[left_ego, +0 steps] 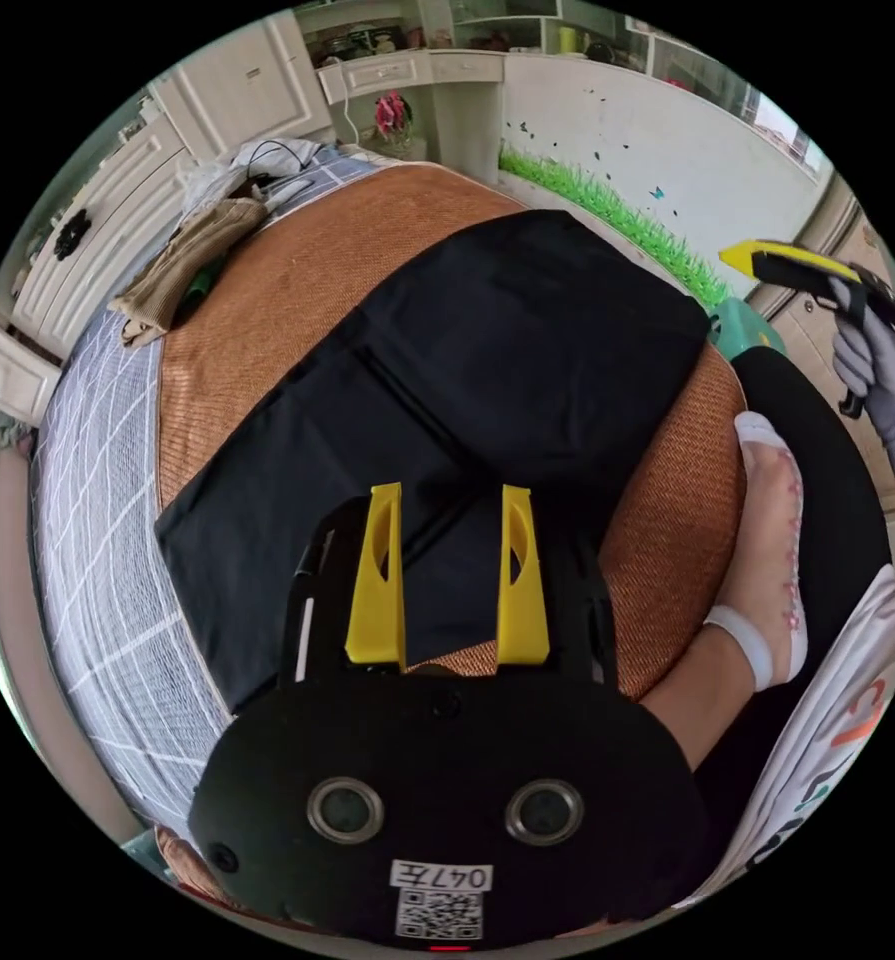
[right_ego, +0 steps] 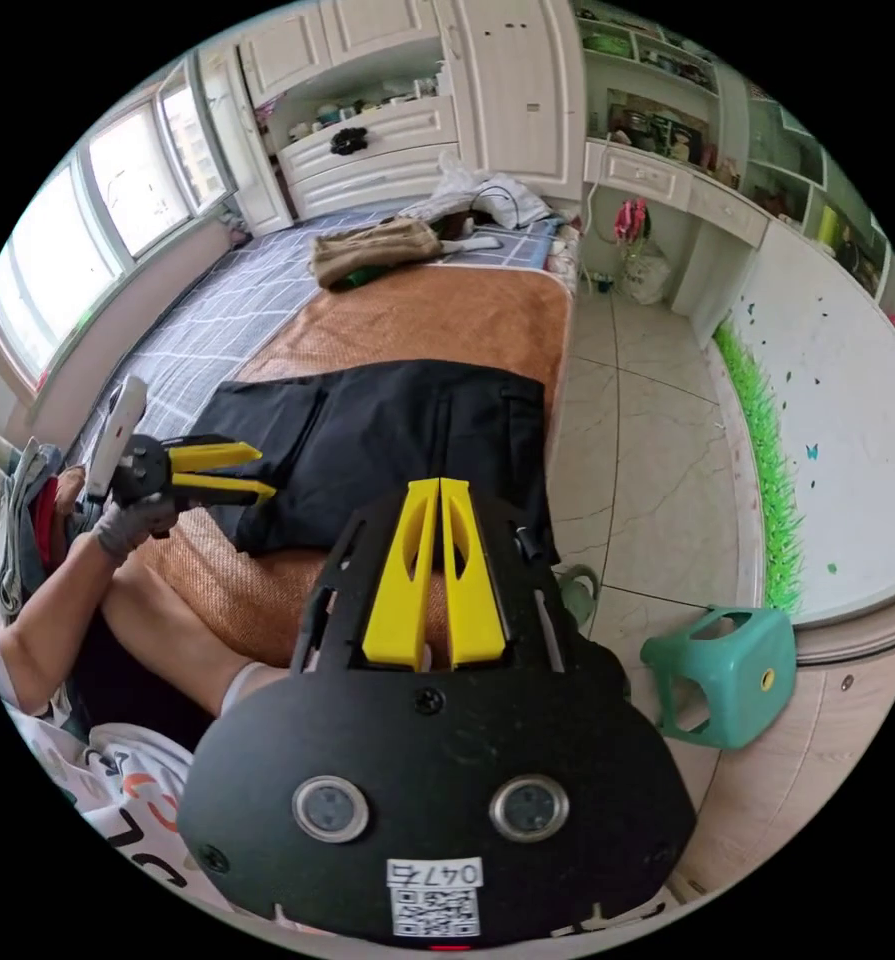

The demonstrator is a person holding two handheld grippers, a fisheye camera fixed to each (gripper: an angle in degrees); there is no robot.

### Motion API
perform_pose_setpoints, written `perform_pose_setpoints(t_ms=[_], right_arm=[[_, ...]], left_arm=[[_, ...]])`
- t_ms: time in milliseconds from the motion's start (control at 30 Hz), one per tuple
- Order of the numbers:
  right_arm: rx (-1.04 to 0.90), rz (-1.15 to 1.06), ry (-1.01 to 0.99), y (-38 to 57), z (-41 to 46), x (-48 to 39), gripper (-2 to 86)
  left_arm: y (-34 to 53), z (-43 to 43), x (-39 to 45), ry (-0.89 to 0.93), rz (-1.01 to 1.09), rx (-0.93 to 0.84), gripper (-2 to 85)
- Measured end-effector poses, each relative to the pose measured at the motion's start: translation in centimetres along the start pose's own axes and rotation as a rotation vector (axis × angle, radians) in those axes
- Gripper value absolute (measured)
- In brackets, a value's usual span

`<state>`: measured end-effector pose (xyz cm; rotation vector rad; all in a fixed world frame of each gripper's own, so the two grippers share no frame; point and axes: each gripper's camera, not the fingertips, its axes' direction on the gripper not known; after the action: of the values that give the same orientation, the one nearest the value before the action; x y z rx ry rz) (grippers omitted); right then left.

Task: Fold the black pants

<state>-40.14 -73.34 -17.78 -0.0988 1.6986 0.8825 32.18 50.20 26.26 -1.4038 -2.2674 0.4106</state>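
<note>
Black pants (left_ego: 447, 400) lay folded flat on the woven orange mat (left_ego: 297, 270), near the bed's edge by the tiled floor (right_ego: 647, 450)
Left gripper (left_ego: 452, 520) hovered above the near end of the pants, yellow jaws spread apart, nothing between them, not visibly touching the cloth
Right gripper (right_ego: 437, 510) held off the bed's edge, jaws pressed together and empty; seen also at the left view's border in a gloved hand (left_ego: 882, 385)
Beige folded cloth (right_ego: 372, 250) rested farther up the mat, well apart from the pants
Green stool (right_ego: 727, 670) stood on the floor beside the bed
Socked foot (left_ego: 772, 540) rested by the mat's edge
</note>
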Motion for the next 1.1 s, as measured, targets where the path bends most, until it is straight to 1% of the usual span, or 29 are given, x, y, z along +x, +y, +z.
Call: perform_pose_setpoints(t_ms=[100, 167, 300, 433, 567, 633, 767, 867, 933, 1033, 1100], right_arm=[[-0.046, -0.038, -0.034, 0.3, 0.9, -1.4, -0.9], [-0.068, -0.052, -0.057, 0.5, 1.4, -2.0, -0.9], [-0.103, -0.071, -0.089, 0.6, 2.0, -2.7, -0.9], [-0.117, -0.083, -0.106, 0.3, 2.2, -3.2, -1.0], [-0.136, -0.104, -0.117, 0.3, 2.3, -3.8, -0.9], [-0.142, -0.109, -0.124, 0.3, 2.3, -3.9, -0.9], [-0.160, -0.117, -0.135, 0.4, 2.4, -3.8, -0.9], [-0.173, -0.116, -0.145, 0.4, 2.4, -3.5, -0.8], [-0.179, -0.117, -0.144, 0.3, 2.4, -3.2, -0.8], [-0.178, -0.116, -0.148, 0.0, 2.0, -2.5, -0.7], [-0.172, -0.110, -0.153, -0.4, 1.6, -1.8, -0.7]], left_arm=[[0.1, -0.2, -0.6, 0.009, -0.050, 0.024, 12.0], [0.6, 0.5, -0.4, 0.027, -0.056, 0.006, 11.7], [1.8, 1.2, 1.7, -0.003, -0.018, 0.005, 11.3], [3.1, 1.9, 3.1, 0.013, -0.010, 0.006, 10.6], [5.7, 2.2, 4.7, -0.044, 0.000, 0.029, 4.4], [7.3, 1.9, 4.7, -0.039, -0.015, 0.057, 3.4], [11.8, 1.6, 2.3, 0.073, -0.129, 0.119, 2.4], [15.9, 0.8, 0.1, 0.099, -0.232, 0.175, 2.1], [18.9, -0.8, -2.0, 0.091, -0.298, 0.220, 2.0], [25.6, -5.3, -8.1, 0.074, -0.452, 0.320, 2.2], [32.4, -9.2, -14.5, -0.028, -0.605, 0.347, 2.7]])
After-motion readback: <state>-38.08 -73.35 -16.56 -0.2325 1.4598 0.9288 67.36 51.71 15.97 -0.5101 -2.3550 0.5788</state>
